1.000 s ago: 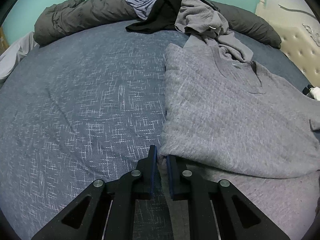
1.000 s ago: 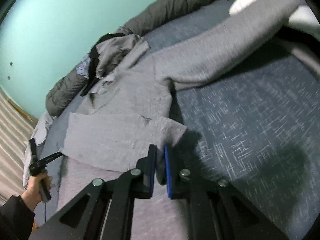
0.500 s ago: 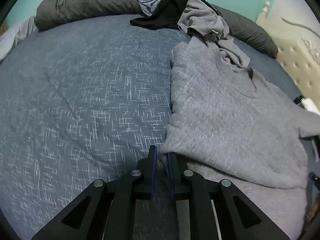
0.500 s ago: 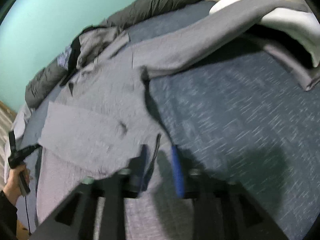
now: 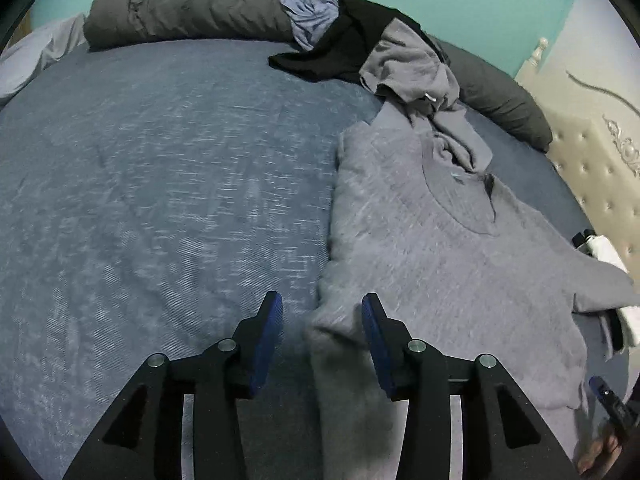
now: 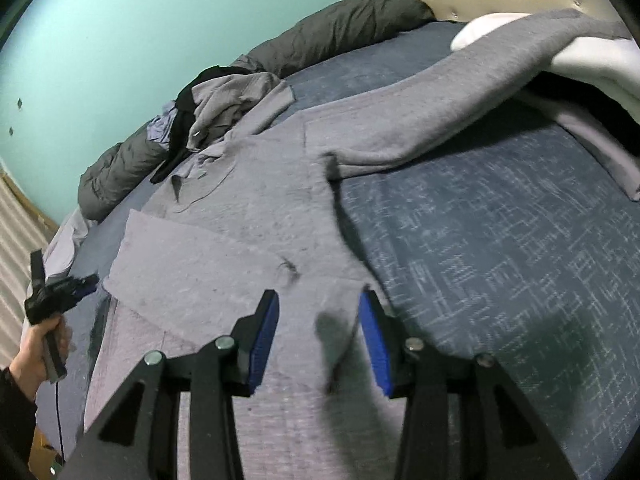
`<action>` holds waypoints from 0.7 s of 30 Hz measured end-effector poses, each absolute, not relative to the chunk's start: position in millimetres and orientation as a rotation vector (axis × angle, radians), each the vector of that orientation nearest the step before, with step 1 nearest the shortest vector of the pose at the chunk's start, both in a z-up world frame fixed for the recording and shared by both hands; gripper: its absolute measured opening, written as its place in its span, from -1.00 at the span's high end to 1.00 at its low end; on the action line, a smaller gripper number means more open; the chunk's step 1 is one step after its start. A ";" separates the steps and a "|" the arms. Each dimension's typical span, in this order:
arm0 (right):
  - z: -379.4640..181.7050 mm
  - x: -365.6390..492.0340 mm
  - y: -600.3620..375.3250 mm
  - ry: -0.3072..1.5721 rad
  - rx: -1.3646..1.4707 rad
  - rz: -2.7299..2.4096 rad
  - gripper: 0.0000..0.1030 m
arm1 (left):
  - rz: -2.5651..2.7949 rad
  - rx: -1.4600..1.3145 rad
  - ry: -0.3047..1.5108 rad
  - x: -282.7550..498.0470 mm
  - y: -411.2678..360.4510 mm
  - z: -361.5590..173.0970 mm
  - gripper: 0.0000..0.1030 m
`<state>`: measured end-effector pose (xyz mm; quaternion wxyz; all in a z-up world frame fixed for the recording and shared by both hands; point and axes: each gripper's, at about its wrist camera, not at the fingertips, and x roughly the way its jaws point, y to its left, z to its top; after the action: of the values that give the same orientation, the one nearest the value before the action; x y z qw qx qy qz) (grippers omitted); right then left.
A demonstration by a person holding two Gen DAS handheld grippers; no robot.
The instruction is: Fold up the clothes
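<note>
Sweater released, jaws just opened on both grippers

Two tools – one spread grey sweater – one clothes pile.

I can read no words, labels, brand names, numbers or signs in either of my camera views. The grey sweatshirt spread on the bed has a small pale mark just below its neckline, but it is too small and blurred for me to make out as letters or a logo. A tiny white tag or clip shows on the crumpled grey garment in the pile behind it; nothing on it is legible. The teal wall carries two small dark specks, not writing.
</note>
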<state>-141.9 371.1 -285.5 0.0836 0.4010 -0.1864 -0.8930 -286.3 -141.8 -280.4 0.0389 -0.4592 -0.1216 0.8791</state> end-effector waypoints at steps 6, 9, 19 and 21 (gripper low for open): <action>-291.3 -145.3 366.0 -0.520 1.222 -2.642 0.18 | 2.701 -1.477 -0.327 -295.0 -141.1 -303.7 0.53; -292.5 -146.5 366.0 -0.512 1.230 -2.644 0.18 | 2.726 -1.441 -0.369 -288.6 -144.6 -303.8 0.53; -266.2 -161.4 335.6 -0.432 1.211 -2.545 0.01 | 2.807 -1.291 -0.615 -259.3 -158.2 -307.8 0.27; -256.8 -178.0 314.6 -0.378 1.223 -2.469 0.01 | 2.795 -1.259 -0.645 -254.8 -160.2 -311.3 0.25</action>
<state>-178.0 314.6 -256.8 0.1794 0.4327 -0.1336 -0.8734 -254.8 -160.2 -311.3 0.0044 -0.4017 -0.2058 0.8923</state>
